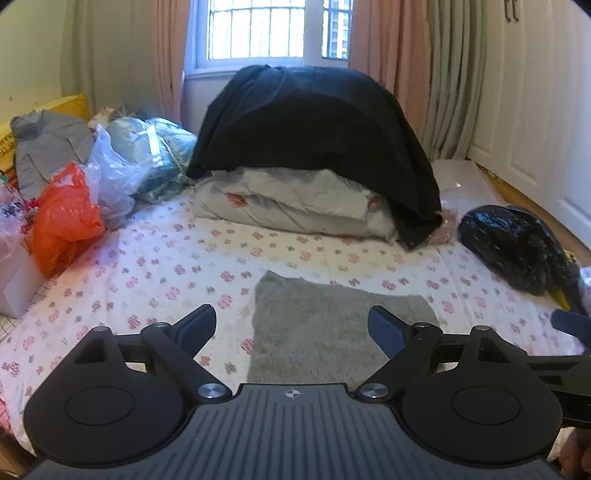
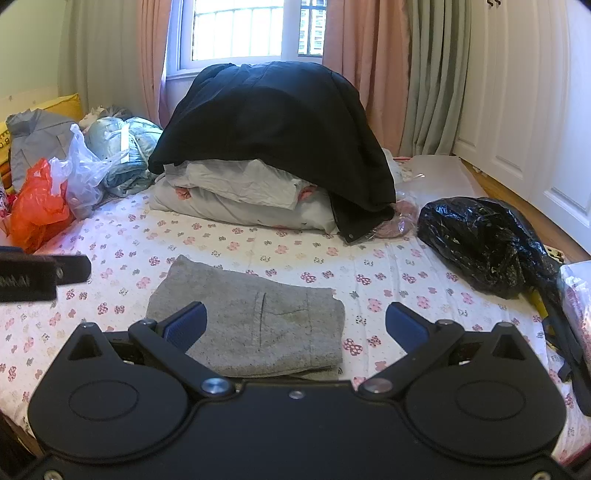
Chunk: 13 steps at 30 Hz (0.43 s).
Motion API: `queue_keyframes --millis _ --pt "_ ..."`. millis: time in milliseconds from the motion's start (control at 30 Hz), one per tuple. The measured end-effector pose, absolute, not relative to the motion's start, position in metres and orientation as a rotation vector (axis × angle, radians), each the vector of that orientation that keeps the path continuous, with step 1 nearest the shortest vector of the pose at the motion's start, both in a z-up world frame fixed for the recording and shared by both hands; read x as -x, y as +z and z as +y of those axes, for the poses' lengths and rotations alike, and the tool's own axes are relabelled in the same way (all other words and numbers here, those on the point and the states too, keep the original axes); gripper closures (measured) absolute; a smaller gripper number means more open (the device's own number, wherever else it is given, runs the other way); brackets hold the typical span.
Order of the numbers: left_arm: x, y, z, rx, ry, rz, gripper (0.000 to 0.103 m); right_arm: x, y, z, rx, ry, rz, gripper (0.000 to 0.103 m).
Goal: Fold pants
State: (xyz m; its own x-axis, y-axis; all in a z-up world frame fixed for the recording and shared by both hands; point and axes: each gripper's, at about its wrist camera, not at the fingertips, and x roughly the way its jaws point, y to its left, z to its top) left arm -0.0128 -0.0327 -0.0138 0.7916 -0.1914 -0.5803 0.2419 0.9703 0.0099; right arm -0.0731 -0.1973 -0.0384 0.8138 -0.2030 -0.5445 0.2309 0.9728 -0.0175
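Left wrist view looked across a bed covered by a white sheet (image 1: 155, 266) printed with small pink and grey flowers. The grey pants (image 1: 325, 325) lay folded into a compact rectangle on that sheet, just ahead of the left gripper (image 1: 291, 325), whose jaws stood wide apart with nothing between them and no pad touching the cloth. From the right wrist view the same folded pants (image 2: 258, 317) sat flat and neat, a pocket seam showing on top, with the right gripper (image 2: 295, 325) spread open over their near edge, gripping nothing; the left finger (image 2: 184, 326) overlapped the fabric in the picture, though whether it touched I could not tell.

Farther back on the bed, a black garment (image 2: 273, 125) was draped over a stack of folded pale bedding (image 2: 236, 195). To the left lay an orange plastic bag (image 1: 66, 218), a clear plastic bag (image 1: 110, 173), a bundle of light blue cloth (image 1: 162, 147) and a grey jacket (image 1: 44, 147). On the right edge of the bed rested a crumpled black plastic bag (image 2: 487, 240). Behind everything, a barred window (image 1: 273, 29) let in daylight between pink curtains (image 1: 384, 51) and grey-green curtains (image 1: 450, 74), and white panelled cupboard doors (image 2: 535, 110) lined the right wall above a wooden floor.
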Motion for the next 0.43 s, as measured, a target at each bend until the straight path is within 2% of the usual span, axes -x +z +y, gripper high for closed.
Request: queue_keyframes --millis 133,300,433 --pt "0.012 -0.012 -0.038 -0.132 -0.208 0.592 0.013 0.074 -0.039 -0.198 -0.047 -0.235 0.574 0.001" --pt "0.001 -0.014 -0.027 -0.011 -0.281 0.658 0.013 0.073 -0.039 -0.199 -0.043 -0.236 0.576 0.001" --pt "-0.002 -0.018 -0.026 -0.042 -0.233 0.655 0.013 0.073 -0.039 -0.199 -0.043 -0.236 0.575 0.001"
